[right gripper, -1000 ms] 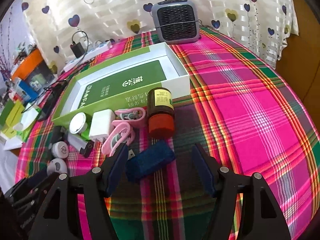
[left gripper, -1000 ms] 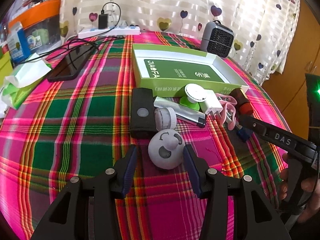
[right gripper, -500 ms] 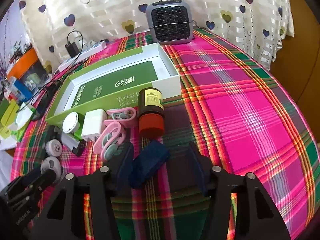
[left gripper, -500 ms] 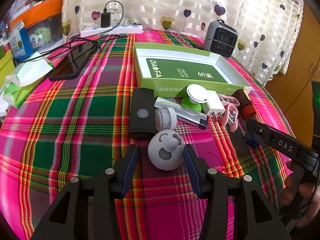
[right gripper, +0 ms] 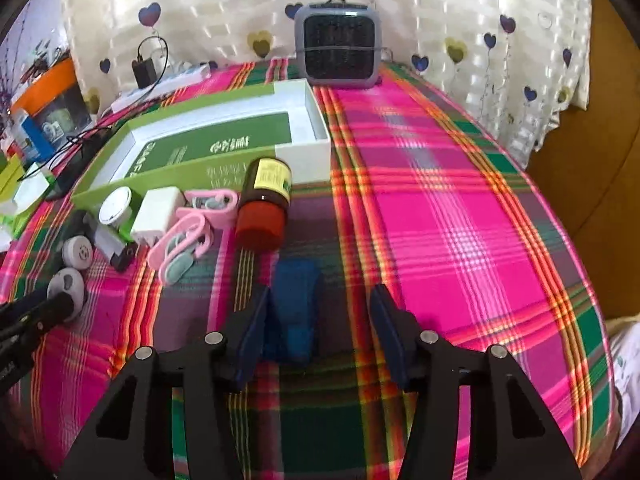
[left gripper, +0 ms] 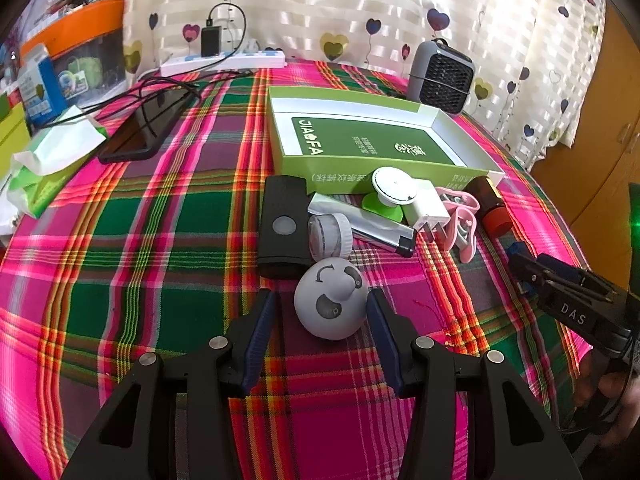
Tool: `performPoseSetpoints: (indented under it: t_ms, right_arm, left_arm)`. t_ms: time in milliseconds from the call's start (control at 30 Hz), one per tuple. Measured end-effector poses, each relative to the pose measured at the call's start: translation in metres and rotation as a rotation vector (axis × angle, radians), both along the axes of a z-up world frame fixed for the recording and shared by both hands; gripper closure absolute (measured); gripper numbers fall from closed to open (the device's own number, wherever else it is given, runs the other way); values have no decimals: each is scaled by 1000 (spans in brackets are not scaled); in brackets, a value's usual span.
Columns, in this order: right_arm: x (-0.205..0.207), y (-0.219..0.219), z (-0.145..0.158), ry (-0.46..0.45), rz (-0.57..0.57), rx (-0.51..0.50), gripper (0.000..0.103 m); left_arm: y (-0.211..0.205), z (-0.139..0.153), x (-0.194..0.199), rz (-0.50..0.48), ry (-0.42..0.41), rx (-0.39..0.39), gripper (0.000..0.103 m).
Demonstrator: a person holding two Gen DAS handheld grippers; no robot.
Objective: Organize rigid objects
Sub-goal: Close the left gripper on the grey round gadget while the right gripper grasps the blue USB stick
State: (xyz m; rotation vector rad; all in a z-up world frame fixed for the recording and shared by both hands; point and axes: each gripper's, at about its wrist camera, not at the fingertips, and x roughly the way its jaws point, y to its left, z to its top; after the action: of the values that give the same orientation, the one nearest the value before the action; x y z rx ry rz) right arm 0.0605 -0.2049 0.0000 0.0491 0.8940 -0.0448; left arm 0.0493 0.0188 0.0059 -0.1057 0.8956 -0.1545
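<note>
Bracketing the grey ball (left gripper: 331,305) with my left gripper (left gripper: 320,312), jaws released | right gripper (right gripper: 318,312) jaws just narrowed around blue block (right gripper: 295,312), right pad clear, not clenched

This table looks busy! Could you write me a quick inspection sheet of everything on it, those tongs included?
Surface: plaid tablecloth, bare at one side.
Job's things: green box, open; grey ball; blue block; brown bottle lying down; white charger; pink clips; black remote.
Clutter: phone, tissue pack.
Tongs: left tongs open around the ball; right tongs open, block touching one finger only.
Cables: black leads, power strip.
Surroundings: heart curtain, small heater.
</note>
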Motion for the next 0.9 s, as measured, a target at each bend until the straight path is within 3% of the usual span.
performPoseSetpoints:
  t_ms: [233,367,467,533,900]
  right_arm:
    - [2,0,0,-7,-3,1,52]
    - [0,1,-1,-16,0,-1,69]
    - [0,2,0,-19,14,0,75]
    - [-1,3,0,-20,18,2,80]
    - [-2,1,0,-27,30,17,80]
  left_arm:
    - [0,0,0,-5,2,4,56]
    - [-1,0,0,-4,3,6,56]
    - [0,0,-1,1,2,4,57]
    - [0,0,0,-1,1,0,66]
    - [1,2,-2,-2,-6,-24,70]
